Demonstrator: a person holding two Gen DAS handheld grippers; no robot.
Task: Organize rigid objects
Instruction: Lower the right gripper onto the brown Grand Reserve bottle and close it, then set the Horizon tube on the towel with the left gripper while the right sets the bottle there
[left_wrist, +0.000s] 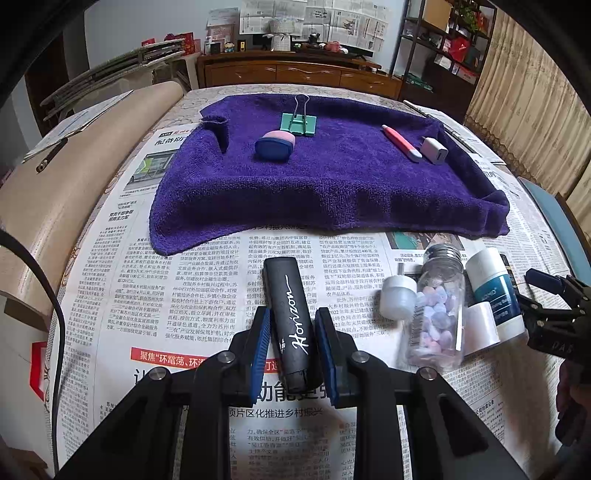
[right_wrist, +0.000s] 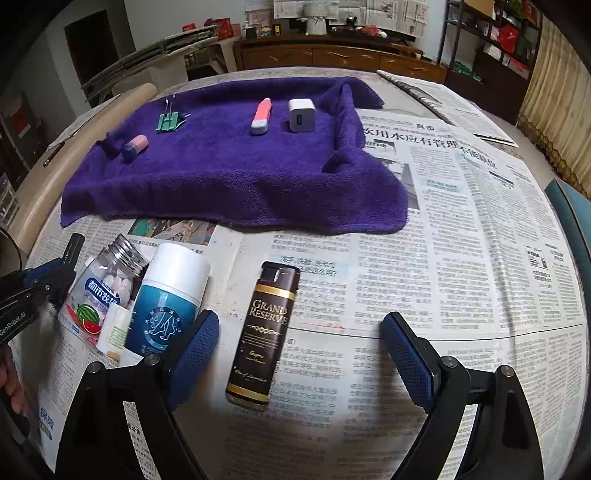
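Observation:
My left gripper (left_wrist: 293, 341) has its blue pads on both sides of a black "Horizon" lighter (left_wrist: 291, 321) on the newspaper; narrow gaps show on each side, so the grip is unclear. My right gripper (right_wrist: 299, 343) is open around a brown "Grand Reserve" lighter (right_wrist: 264, 332), not touching it. A purple towel (left_wrist: 325, 177) at the back carries a green binder clip (left_wrist: 299, 122), a pink-and-blue eraser (left_wrist: 275, 146), a pink pen (left_wrist: 400, 142) and a white charger (left_wrist: 435, 149). They also show in the right wrist view: towel (right_wrist: 229, 181), clip (right_wrist: 170, 120), eraser (right_wrist: 135, 147), pen (right_wrist: 261, 116), charger (right_wrist: 301, 114).
Between the grippers lie a clear candy bottle (left_wrist: 439, 306), a blue-and-white tube (left_wrist: 495, 291), a small white jar (left_wrist: 398, 297) and a white roll (left_wrist: 482, 326). The bottle (right_wrist: 101, 291) and tube (right_wrist: 166, 295) sit left of my right gripper. Newspaper (right_wrist: 461, 240) covers the table; a chair back (left_wrist: 74, 177) stands left.

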